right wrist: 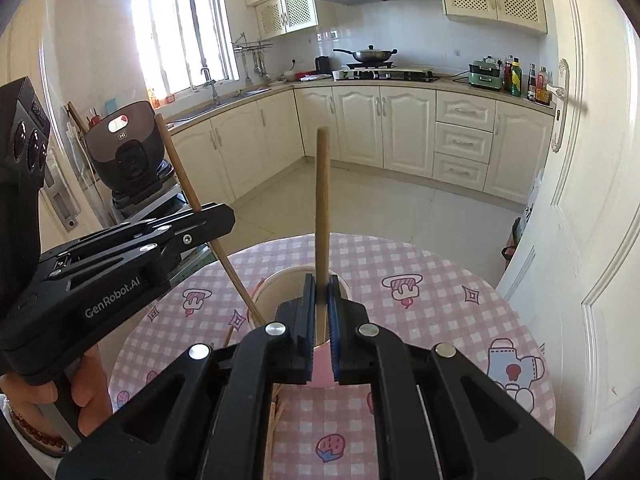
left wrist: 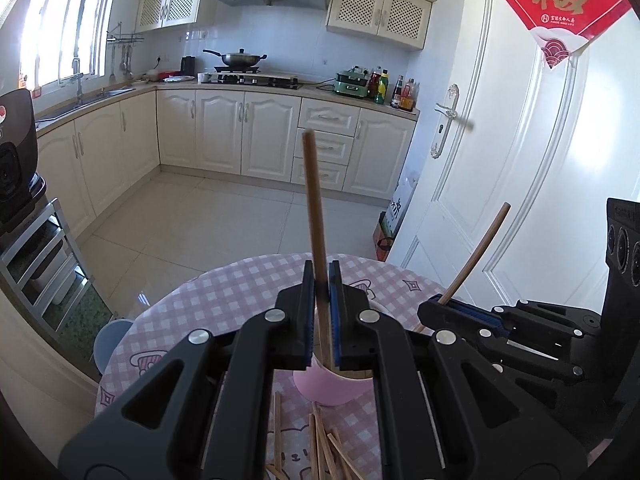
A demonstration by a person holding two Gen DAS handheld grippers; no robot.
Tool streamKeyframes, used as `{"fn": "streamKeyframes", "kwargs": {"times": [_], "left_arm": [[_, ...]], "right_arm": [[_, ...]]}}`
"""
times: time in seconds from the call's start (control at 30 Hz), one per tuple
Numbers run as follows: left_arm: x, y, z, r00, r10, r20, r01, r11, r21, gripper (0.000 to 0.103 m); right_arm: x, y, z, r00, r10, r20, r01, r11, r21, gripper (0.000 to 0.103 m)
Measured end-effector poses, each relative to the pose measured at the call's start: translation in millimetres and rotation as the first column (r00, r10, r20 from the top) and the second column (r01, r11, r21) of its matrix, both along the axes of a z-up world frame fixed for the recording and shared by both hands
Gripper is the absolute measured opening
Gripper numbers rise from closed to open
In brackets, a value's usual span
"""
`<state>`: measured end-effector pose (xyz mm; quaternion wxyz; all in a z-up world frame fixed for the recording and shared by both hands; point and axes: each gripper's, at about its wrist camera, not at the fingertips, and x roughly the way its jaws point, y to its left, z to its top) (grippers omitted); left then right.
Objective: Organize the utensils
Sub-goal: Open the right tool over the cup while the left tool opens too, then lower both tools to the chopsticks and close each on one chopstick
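A pink cup (left wrist: 334,390) stands on the checked table (left wrist: 224,292). The left gripper (left wrist: 321,312) and right gripper (right wrist: 320,320) each clamp one chopstick (left wrist: 314,200) upright, lower ends inside the cup. Loose chopsticks (left wrist: 324,452) lie beside it.

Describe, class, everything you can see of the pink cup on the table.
The pink cup is a smooth, plain cylinder, plastic by its look, with a pale inside. It stands upright and open-topped on the pink checked tablecloth, largely hidden behind both grippers. The left gripper's chopstick and the right gripper's chopstick reach down into its mouth. Loose chopsticks lie on the cloth at its base.
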<state>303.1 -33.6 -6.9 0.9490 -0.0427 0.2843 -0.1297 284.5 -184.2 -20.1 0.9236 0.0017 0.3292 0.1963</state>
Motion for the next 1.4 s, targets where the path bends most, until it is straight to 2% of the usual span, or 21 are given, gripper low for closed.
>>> {"fn": "streamKeyframes", "kwargs": {"times": [0.13,0.23,0.3,0.33,0.37,0.53,0.67,0.87,1.13,1.4], "left_arm": [[-3,-2,1,1.0,-0.005,-0.009,0.005,1.0,0.006,0.008],[-4,-3,3,1.0,-0.004,-0.024,0.005,1.0,0.022,0.013],[-9,-2,4,1.0,0.004,-0.022,-0.003,1.0,0.031,0.027],[-11,-2,5,1.0,0.008,-0.015,-0.008,0.999,0.032,0.046],[-14,-1,8,1.0,0.016,0.0,-0.016,0.999,0.034,0.061],[-31,6,16,0.999,0.021,0.024,-0.022,0.999,0.041,0.062],[-48,14,19,0.999,0.03,0.023,-0.031,0.999,0.035,0.068],[-73,25,18,0.999,0.032,0.004,-0.032,0.999,0.043,0.071],[-98,42,-1,0.998,0.027,-0.049,-0.024,0.997,0.068,0.072],[-92,55,-41,0.98,0.027,-0.198,-0.012,0.997,0.075,0.072]], "right_arm": [[-3,1,2,1.0,0.0,0.001,0.0,1.0,-0.002,0.005],[-5,0,3,1.0,0.001,-0.005,-0.001,1.0,0.011,0.006],[-8,0,4,1.0,-0.003,-0.004,0.003,1.0,0.013,0.011],[-10,0,5,1.0,-0.004,-0.002,0.004,1.0,0.014,0.013],[-12,-1,6,1.0,-0.006,0.002,0.006,1.0,0.017,0.019],[-26,-4,14,1.0,-0.017,0.025,0.016,1.0,0.027,0.034],[-40,-6,23,0.998,-0.021,0.052,0.02,0.999,0.029,0.042],[-60,-7,24,0.998,-0.014,0.055,0.012,0.999,0.031,0.043],[-81,-2,3,1.0,-0.01,0.016,0.01,1.0,0.021,0.043],[-88,7,-28,0.997,0.007,-0.072,-0.005,1.0,0.021,0.043]]}}
